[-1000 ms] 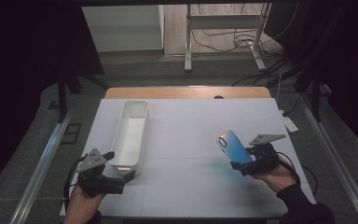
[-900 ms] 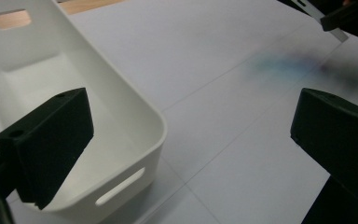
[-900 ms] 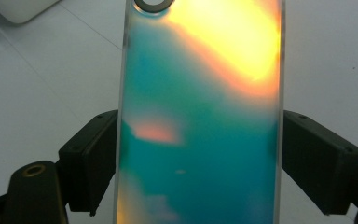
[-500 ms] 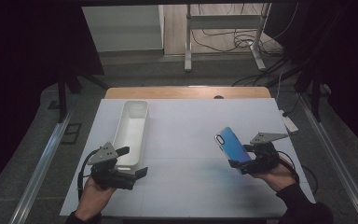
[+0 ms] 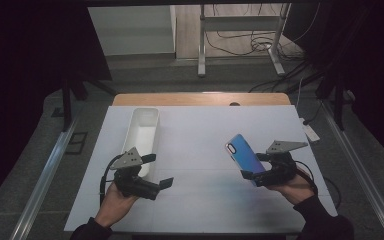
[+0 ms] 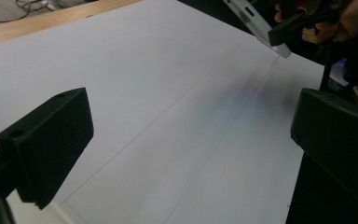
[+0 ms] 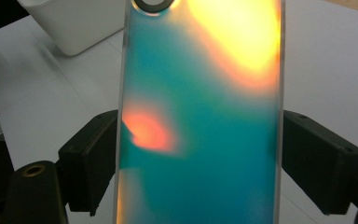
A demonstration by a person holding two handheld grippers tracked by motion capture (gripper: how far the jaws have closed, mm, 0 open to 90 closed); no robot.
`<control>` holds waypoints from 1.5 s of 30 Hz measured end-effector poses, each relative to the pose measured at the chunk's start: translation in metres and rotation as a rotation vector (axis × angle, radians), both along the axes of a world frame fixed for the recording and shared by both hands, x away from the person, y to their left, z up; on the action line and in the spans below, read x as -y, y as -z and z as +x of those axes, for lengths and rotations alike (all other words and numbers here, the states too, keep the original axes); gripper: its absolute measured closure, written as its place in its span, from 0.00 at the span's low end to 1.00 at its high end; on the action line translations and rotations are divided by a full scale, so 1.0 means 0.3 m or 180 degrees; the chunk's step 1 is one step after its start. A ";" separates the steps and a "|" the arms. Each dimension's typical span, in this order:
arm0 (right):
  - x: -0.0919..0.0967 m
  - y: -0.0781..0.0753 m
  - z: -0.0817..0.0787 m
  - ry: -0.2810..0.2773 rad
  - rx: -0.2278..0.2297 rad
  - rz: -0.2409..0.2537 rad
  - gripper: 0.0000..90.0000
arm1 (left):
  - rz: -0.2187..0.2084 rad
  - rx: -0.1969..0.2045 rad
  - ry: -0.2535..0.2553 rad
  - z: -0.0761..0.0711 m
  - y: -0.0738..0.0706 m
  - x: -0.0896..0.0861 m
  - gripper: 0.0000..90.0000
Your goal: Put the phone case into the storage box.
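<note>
Between the jaws of the right gripper (image 5: 252, 175), an iridescent blue phone case (image 5: 242, 154) is clamped by its long edges and held tilted above the right part of the white table (image 5: 205, 130). At the left, the left gripper (image 5: 160, 184) is held with its jaws spread wide and nothing between them, just beside the near end of a white rectangular bin (image 5: 142, 132). Both grippers are kept well apart.

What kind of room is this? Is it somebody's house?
Probably not a house; more likely a lab or workshop. A bare white table sits between dark curtains, loose cables lie on the floor, and a metal stand rises behind.
</note>
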State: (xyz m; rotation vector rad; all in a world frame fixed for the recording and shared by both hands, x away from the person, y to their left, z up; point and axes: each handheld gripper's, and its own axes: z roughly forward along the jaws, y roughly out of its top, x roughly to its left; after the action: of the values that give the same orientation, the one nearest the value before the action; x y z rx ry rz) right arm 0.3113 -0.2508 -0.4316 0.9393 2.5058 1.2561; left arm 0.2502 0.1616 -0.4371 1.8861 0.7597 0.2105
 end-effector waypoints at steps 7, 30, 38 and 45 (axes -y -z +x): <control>-0.017 -0.010 -0.004 -0.0078 0.0019 0.0060 0.19 | -0.0060 -0.0003 0.0115 0.020 0.000 0.029 0.00; -0.094 -0.029 -0.019 -0.0330 0.0033 0.0190 0.19 | -0.0212 -0.0017 0.0592 0.077 -0.007 0.140 0.00; -0.120 -0.034 -0.024 -0.0391 0.0049 0.0231 0.19 | -0.0212 -0.0054 0.0722 0.091 -0.011 0.174 0.00; -0.137 -0.038 -0.029 -0.0455 0.0075 0.0261 0.19 | -0.0167 -0.0056 0.0831 0.104 -0.009 0.204 0.00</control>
State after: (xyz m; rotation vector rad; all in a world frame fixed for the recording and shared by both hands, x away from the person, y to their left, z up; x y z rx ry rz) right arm 0.3026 -0.2097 -0.4201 0.7688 2.5602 1.4131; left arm 0.2814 0.1003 -0.4344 1.9170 0.5185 0.0096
